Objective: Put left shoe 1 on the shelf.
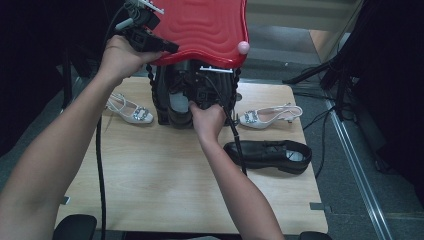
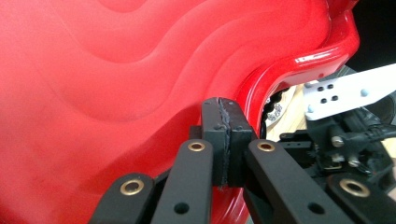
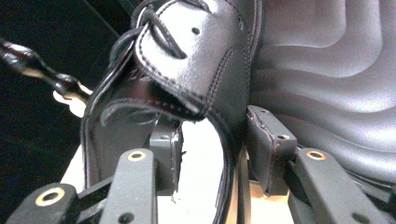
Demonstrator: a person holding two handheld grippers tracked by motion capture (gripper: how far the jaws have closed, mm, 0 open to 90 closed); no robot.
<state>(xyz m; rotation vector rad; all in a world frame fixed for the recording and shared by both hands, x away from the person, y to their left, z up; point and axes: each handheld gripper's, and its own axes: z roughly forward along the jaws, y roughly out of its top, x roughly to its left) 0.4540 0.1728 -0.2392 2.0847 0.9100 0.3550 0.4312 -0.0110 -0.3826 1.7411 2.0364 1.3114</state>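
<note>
A red wavy lid [image 1: 210, 25] is raised over a black case [image 1: 162, 100] at the back of the table. My left gripper [image 1: 167, 48] is shut on the lid's left edge; in the left gripper view the gripper [image 2: 223, 140] has its pads together at the red rim [image 2: 299, 65]. A black leather shoe [image 1: 176, 107] stands in the case. My right gripper [image 1: 200, 95] reaches into the case. In the right gripper view the gripper [image 3: 215, 144] is open, with the shoe's side wall [image 3: 229, 140] loose between the pads, one pad inside the shoe and one outside.
On the wooden table [image 1: 150, 185] a white jewelled sandal [image 1: 131, 111] lies left of the case and its pair [image 1: 270, 116] right of it. A second black shoe [image 1: 270, 152] lies at the right front. Cables trail over the table from both grippers.
</note>
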